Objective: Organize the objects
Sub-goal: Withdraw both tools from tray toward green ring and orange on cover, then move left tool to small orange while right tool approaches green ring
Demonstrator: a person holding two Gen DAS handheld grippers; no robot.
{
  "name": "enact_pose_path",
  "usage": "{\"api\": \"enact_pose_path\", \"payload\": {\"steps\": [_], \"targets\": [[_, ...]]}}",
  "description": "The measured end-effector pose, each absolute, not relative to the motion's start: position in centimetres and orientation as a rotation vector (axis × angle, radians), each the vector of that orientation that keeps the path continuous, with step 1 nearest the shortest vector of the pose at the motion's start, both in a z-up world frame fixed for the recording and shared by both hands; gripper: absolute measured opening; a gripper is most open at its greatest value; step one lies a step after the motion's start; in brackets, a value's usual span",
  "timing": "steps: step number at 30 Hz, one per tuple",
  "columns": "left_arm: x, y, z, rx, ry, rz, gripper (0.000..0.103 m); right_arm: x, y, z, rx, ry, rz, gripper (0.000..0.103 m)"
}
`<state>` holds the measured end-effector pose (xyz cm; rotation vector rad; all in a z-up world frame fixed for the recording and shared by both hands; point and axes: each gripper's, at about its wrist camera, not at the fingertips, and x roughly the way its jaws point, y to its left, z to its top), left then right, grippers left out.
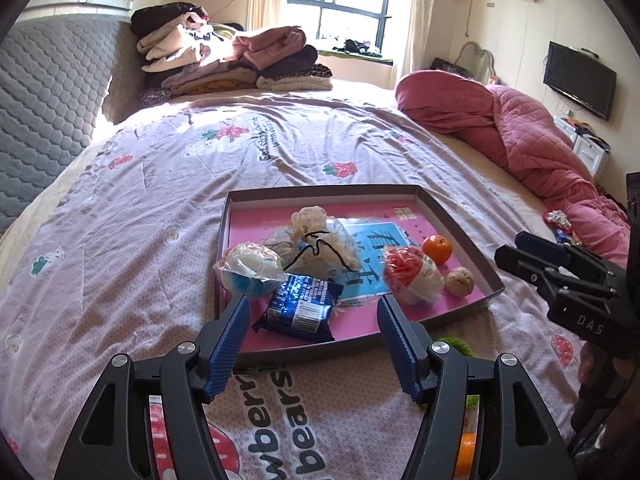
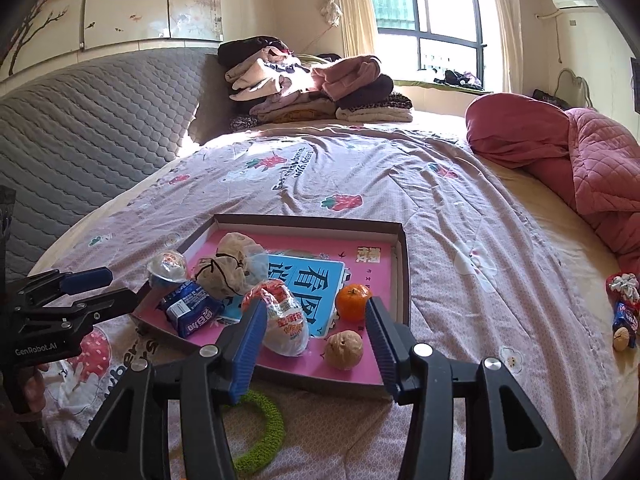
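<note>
Above tray (image 1: 424, 200), both tools agape

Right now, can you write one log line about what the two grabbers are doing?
left gripper: open, empty, near blue snack packet | right gripper: open, empty, near walnut | tray: filled | green ring: outside

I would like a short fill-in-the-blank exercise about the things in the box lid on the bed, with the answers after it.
1. The walnut lies inside the tray, next to the round ____ fruit.
2. The green ring lies on the bedcover, ____ the tray.
3. The snack packet near the left gripper is ____ in colour.
4. Both the left gripper and the right gripper are ____.

Answers: orange; outside; blue; open
</note>
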<state>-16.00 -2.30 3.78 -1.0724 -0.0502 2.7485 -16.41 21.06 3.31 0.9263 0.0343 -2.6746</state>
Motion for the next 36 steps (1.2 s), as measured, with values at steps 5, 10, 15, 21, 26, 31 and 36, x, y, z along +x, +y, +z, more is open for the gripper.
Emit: {"api": "enact_pose_path", "payload": {"steps": [5, 10, 15, 21, 26, 31, 36], "targets": [[-14.6, -1.9, 4.7, -1.029, -0.047, 2.761, 0.069, -15.2, 21.1, 3.7, 0.906, 0.034, -2.673, 0.051], [-13.3, -1.7, 4.6, -1.029, -0.048, 2.756, 0.069, -14.4, 21.2, 3.9, 0.898, 0.024, -2.668, 0.052], [-12.5, -1.7, 4.0, -1.053, -0.062, 2.747, 0.069, -13.7, 21.2, 4.0, 0.896, 0.026, -2.665, 0.052], [-11.3, -1.4, 3.4, -1.068, -0.064, 2.729, 0.069, -13.0, 21.3, 3.7, 0.907, 0.028, -2.662, 0.052], [-10.3, -0.8, 2.8, -1.083, -0.054, 2.706, 0.069, -12.6, 21.1, 3.3, 0.924, 0.039, -2.654, 0.052], [-9.2, 0.1, 2.0, -1.101, -0.03, 2.676, 0.069, -12.2, 20.9, 2.8, 0.938, 0.049, -2.645, 0.052], [-8.0, 1.3, 1.1, -1.12, -0.008, 2.633, 0.069, -11.8, 20.6, 2.1, 0.962, 0.058, -2.636, 0.052]]}}
